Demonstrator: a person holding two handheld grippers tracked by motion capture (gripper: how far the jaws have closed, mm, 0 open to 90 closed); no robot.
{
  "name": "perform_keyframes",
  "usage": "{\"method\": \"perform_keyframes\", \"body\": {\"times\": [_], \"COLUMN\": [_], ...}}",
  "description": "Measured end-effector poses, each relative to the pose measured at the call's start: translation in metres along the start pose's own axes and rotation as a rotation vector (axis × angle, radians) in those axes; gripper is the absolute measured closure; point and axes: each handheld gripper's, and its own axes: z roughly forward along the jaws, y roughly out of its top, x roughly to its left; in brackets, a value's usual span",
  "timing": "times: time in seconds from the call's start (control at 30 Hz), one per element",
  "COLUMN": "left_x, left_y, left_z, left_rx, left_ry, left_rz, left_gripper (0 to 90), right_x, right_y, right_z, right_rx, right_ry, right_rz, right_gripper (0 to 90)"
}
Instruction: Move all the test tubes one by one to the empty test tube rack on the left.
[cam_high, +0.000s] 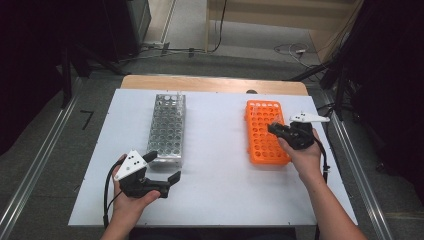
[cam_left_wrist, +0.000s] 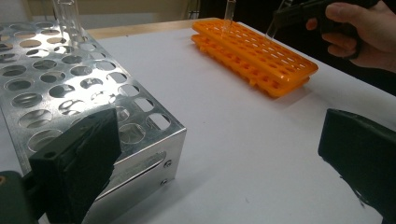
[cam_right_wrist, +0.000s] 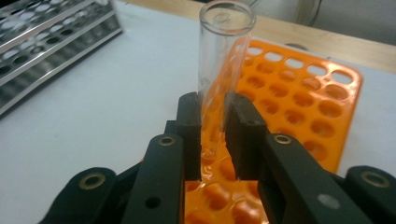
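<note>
My right gripper (cam_right_wrist: 213, 135) is shut on a clear glass test tube (cam_right_wrist: 224, 70) and holds it upright over the orange rack (cam_right_wrist: 303, 102). The tube's rounded bottom ends just below the pads. From above, that gripper (cam_high: 274, 127) sits over the right side of the orange rack (cam_high: 265, 132). My left gripper (cam_high: 163, 166) rests near the table's front, just off the near end of the metal rack (cam_high: 167, 127). Its jaws are wide open, with nothing between them. In its own view the left gripper (cam_left_wrist: 219, 163) faces the metal rack's (cam_left_wrist: 70, 84) near corner.
Clear tubes (cam_left_wrist: 67, 14) stand at the far end of the metal rack. One more tube (cam_left_wrist: 229, 11) stands at the far end of the orange rack (cam_left_wrist: 261, 51). The white board (cam_high: 220, 165) lies on a wooden table, with black stands and cables on the floor around it.
</note>
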Motion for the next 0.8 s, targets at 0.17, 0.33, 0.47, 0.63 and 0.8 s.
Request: {"method": "perform_keyframes", "body": {"times": [0.17,0.33,0.47,0.63,0.8], "left_x": [-0.001,-0.003,-0.005,-0.007,-0.011], "left_y": [0.0,0.001,0.001,0.002,0.002], "left_z": [0.001,0.002,0.004,0.008,0.011], "left_rx": [0.001,0.004,0.008,0.012,0.016], "left_ry": [-0.001,-0.007,-0.008,-0.014,-0.021], "left_rz": [0.003,0.009,0.015,0.018,0.019], "left_gripper": [0.0,0.0,0.0,0.0,0.0], "right_x": [0.016,0.035,0.05,0.069,0.082], "right_y": [-0.01,-0.017,-0.02,-0.024,-0.032], "right_z": [-0.008,-0.016,-0.023,-0.031,-0.037], "right_rx": [-0.004,-0.01,-0.024,-0.035,-0.041], "right_ry": [0.046,0.091,0.13,0.176,0.208], "right_rz": [-0.015,-0.037,-0.054,-0.088,-0.099], "right_gripper": [74.0,74.0,73.9,73.9,74.0]}}
